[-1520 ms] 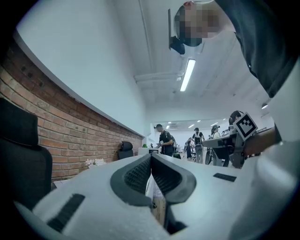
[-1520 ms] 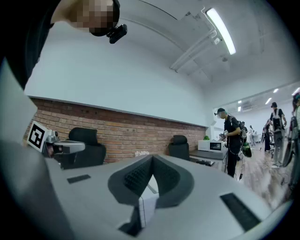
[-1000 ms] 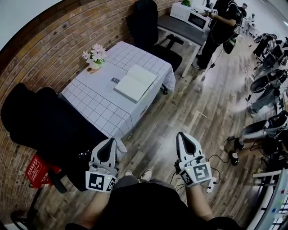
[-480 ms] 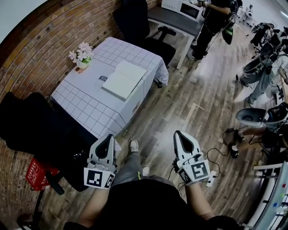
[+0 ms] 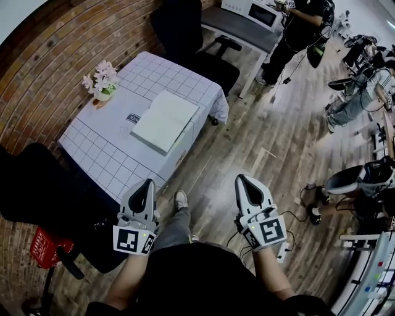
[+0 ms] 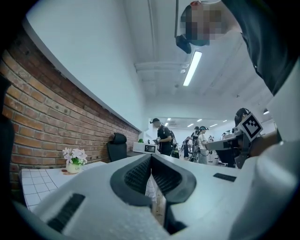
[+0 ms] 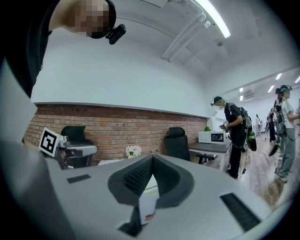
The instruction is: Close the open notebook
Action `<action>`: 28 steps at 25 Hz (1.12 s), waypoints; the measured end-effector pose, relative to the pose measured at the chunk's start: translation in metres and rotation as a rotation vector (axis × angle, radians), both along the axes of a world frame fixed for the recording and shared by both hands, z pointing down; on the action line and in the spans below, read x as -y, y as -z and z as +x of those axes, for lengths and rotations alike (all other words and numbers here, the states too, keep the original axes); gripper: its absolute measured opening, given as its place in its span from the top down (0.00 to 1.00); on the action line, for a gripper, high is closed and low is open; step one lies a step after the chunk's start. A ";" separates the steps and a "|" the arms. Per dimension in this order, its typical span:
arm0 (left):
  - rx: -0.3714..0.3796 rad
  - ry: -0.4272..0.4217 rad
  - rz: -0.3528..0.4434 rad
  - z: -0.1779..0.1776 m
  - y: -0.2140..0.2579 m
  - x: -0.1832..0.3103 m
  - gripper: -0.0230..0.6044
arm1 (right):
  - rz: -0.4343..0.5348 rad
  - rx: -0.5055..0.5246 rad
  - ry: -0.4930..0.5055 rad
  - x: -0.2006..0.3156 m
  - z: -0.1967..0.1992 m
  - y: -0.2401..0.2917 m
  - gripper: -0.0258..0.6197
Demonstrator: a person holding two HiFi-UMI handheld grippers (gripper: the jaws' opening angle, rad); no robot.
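The open notebook (image 5: 165, 120) lies with blank white pages face up near the right edge of a table under a white checked cloth (image 5: 105, 163). Both grippers are held level over the wooden floor, well short of the table and apart from the notebook. My left gripper (image 5: 149, 183) has its jaws shut with nothing between them, and it points at the table's near corner. My right gripper (image 5: 241, 178) is also shut and empty, further right over bare floor. In the gripper views, the left gripper (image 6: 151, 157) and the right gripper (image 7: 152, 157) show tips that meet.
A vase of flowers (image 5: 100, 80) and a small label card (image 5: 133, 118) sit on the table by the brick wall. A black office chair (image 5: 179, 31) stands behind it, beside a desk with a microwave (image 5: 262, 15) and a standing person (image 5: 296, 31). A red crate (image 5: 46, 247) sits low left.
Both grippers and the head have moved forward toward the table, which now sits lower and nearer in the head view. The jaws have stayed shut.
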State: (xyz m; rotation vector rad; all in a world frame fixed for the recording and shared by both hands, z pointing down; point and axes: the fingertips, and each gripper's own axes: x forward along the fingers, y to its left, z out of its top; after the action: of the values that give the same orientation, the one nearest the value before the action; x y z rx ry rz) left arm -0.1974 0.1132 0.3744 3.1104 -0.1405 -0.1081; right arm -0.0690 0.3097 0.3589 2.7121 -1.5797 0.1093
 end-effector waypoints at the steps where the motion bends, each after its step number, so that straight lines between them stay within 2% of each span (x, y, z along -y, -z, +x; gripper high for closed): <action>1: 0.003 0.002 -0.006 0.011 -0.002 0.008 0.92 | -0.007 -0.004 0.008 0.010 0.011 0.000 0.94; 7: 0.024 0.033 -0.044 0.070 -0.014 0.059 0.92 | -0.058 0.003 0.071 0.076 0.071 -0.002 0.94; 11: 0.058 0.064 -0.067 0.094 -0.023 0.101 0.92 | -0.073 0.018 0.142 0.130 0.092 0.002 0.94; 19: 0.088 0.121 -0.077 0.120 -0.026 0.160 0.92 | -0.072 0.048 0.241 0.211 0.125 -0.002 0.94; 25: 0.088 0.149 -0.106 0.139 -0.033 0.175 0.92 | -0.069 0.046 0.274 0.238 0.155 -0.006 0.94; 28: 0.088 0.190 -0.110 0.147 -0.031 0.182 0.92 | -0.071 0.055 0.326 0.255 0.167 -0.006 0.94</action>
State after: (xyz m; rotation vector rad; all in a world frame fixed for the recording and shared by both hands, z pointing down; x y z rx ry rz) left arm -0.0501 -0.0692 0.4051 2.9852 -0.4289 0.0325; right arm 0.0982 0.0547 0.3650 2.3800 -1.9656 0.2346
